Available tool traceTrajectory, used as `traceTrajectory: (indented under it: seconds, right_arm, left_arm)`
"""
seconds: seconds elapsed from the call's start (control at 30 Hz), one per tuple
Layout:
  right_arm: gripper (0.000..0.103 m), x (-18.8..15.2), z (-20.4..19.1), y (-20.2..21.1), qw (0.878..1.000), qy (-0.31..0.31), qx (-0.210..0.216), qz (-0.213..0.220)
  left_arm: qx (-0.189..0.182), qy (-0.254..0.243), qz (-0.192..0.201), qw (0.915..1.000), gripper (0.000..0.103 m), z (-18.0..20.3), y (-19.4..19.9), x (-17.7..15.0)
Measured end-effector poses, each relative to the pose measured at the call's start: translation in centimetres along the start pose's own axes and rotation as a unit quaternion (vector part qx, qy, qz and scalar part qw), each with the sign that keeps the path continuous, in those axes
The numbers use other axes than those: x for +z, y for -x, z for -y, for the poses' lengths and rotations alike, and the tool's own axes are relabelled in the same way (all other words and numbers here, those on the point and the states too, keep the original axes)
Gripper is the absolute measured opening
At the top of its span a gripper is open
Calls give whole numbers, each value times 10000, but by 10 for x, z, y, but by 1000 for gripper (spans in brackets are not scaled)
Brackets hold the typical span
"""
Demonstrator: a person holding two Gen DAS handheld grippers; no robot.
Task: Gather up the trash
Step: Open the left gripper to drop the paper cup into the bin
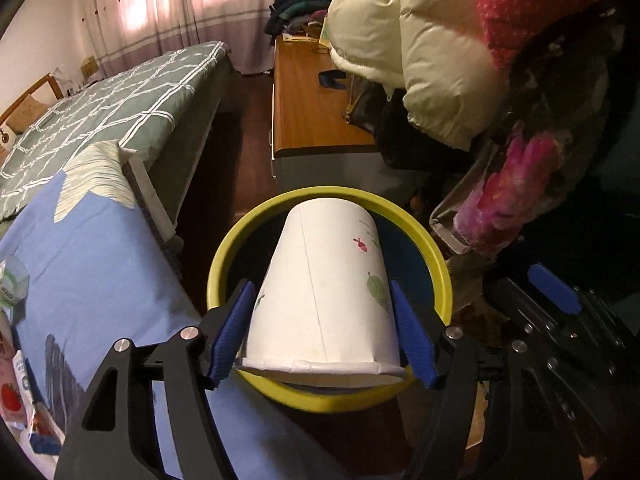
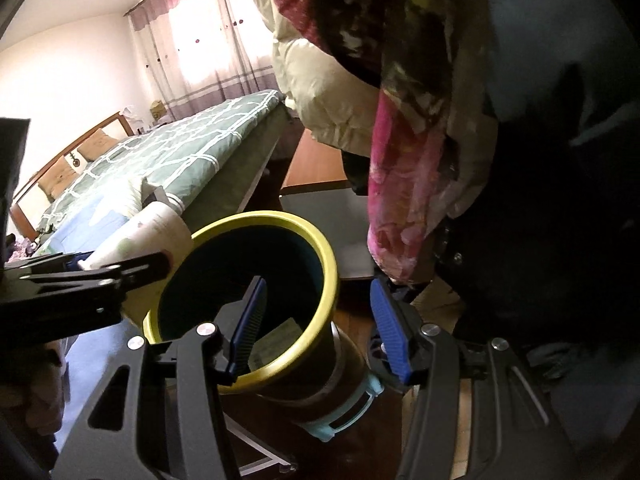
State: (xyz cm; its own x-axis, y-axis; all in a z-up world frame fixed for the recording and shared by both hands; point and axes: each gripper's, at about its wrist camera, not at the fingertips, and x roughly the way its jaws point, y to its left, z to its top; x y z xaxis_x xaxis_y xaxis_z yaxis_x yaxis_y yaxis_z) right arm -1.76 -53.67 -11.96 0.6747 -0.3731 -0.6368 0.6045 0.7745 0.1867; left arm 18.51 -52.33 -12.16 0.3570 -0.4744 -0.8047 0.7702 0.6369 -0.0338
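A white paper cup [image 1: 328, 280] with small leaf prints lies between the blue pads of my left gripper [image 1: 320, 284]. Its rim is towards the camera and both pads lie against its sides. The cup hangs right over the mouth of a yellow-rimmed bin [image 1: 436, 264]. In the right wrist view the bin [image 2: 256, 220] is tilted, and the cup [image 2: 148, 228] sits at its left rim. My right gripper [image 2: 316, 282] straddles the bin's wall, one finger [image 2: 250, 320] inside and the other [image 2: 386, 328] outside, closed on it. Some paper lies at the bin's bottom.
A bed with a green checked cover [image 1: 120, 100] and a blue sheet [image 1: 100, 272] is on the left. Wrappers [image 1: 16, 396] and a bottle [image 1: 14, 284] lie on the sheet. A wooden desk [image 1: 308, 112] stands behind the bin. A cream padded jacket [image 1: 420, 40] and floral cloth [image 1: 512, 188] hang at right.
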Motion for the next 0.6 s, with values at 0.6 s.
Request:
traceTrajectory:
  seconds: [0.6]
  right_arm:
    - [58, 0, -36, 8, 9993, 365, 111, -21]
  left_arm:
    - [262, 619, 999, 9927, 94, -61, 104, -24]
